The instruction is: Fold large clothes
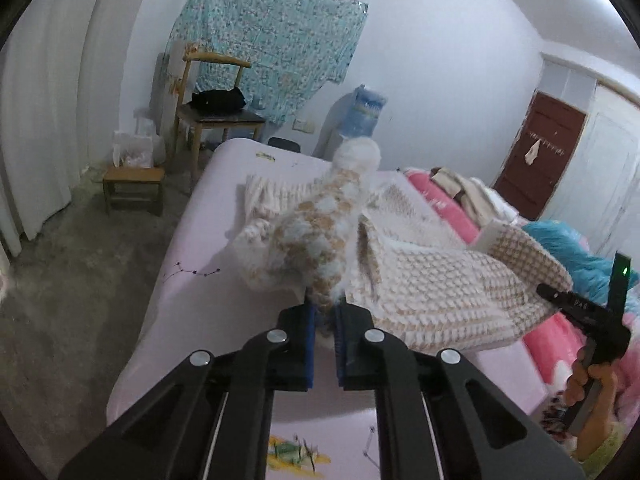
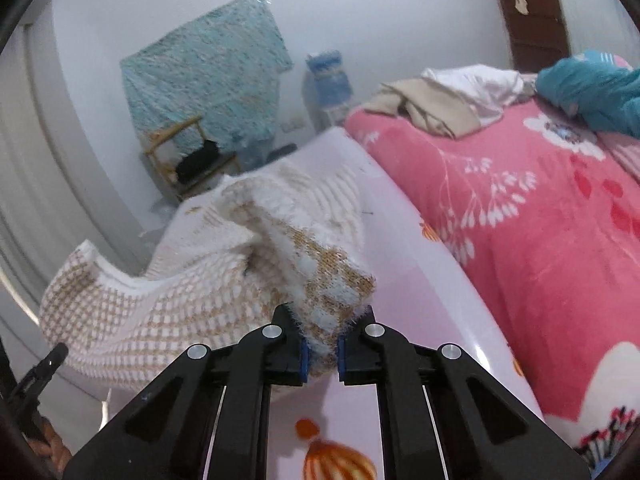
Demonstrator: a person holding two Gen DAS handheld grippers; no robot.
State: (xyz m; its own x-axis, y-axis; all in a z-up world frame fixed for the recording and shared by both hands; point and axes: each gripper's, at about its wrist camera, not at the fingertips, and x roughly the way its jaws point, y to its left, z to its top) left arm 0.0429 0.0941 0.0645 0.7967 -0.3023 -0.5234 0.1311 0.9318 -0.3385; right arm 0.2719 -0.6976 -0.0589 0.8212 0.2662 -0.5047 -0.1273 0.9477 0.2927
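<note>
A large cream and tan knitted sweater (image 1: 432, 280) lies across the pale pink bed sheet (image 1: 188, 304). My left gripper (image 1: 325, 312) is shut on a bunched corner of it, and that fuzzy fold stands up in front of the jaws. In the right wrist view my right gripper (image 2: 322, 350) is shut on another corner of the sweater (image 2: 168, 312), lifted off the sheet (image 2: 416, 280). The cloth sags between the two grips. The right gripper's black body and the hand holding it (image 1: 592, 376) show at the left view's right edge.
A pink flowered blanket (image 2: 540, 240) covers the bed's right side, with crumpled beige and white clothes (image 2: 440, 104) and a teal garment (image 2: 592, 92) on it. Beyond the bed stand a wooden chair (image 1: 212, 112), a small stool (image 1: 134, 188), a water jug (image 1: 364, 112) and a brown door (image 1: 540, 152).
</note>
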